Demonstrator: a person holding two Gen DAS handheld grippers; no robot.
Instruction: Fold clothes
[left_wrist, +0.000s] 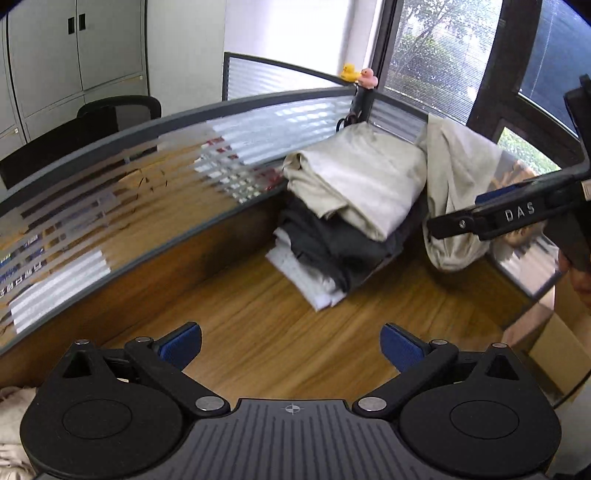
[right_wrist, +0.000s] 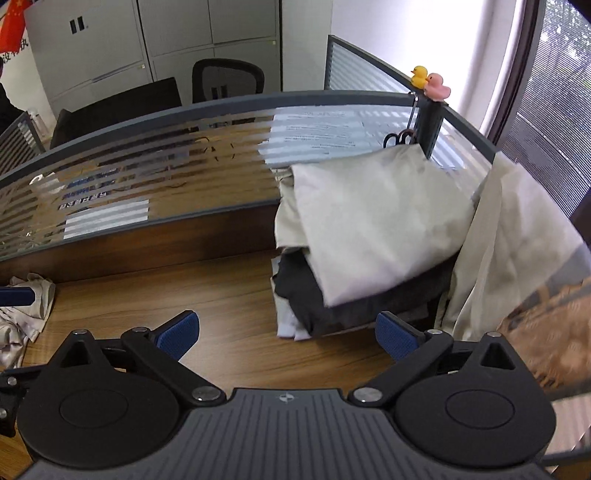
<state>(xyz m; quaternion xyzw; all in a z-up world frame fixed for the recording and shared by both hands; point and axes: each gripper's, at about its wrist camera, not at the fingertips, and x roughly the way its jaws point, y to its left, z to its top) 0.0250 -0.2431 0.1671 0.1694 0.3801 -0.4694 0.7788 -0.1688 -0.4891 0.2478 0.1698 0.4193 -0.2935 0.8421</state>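
Wooden desk (right_wrist: 229, 295) holds a folded stack (right_wrist: 369, 236) at two o'clock, a crumpled garment (right_wrist: 26, 314) at nine awaits folding, and both left gripper (left_wrist: 291, 343) and right gripper (right_wrist: 286, 332) gape empty.

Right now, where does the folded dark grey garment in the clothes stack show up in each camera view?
Left wrist view: the folded dark grey garment sits right of centre, under the cream fabric, above a white one.
Right wrist view: it lies right of centre, low in the stack, just above the right claw's blue pad.
Shared landmark: the yellow rubber duck on the partition corner.
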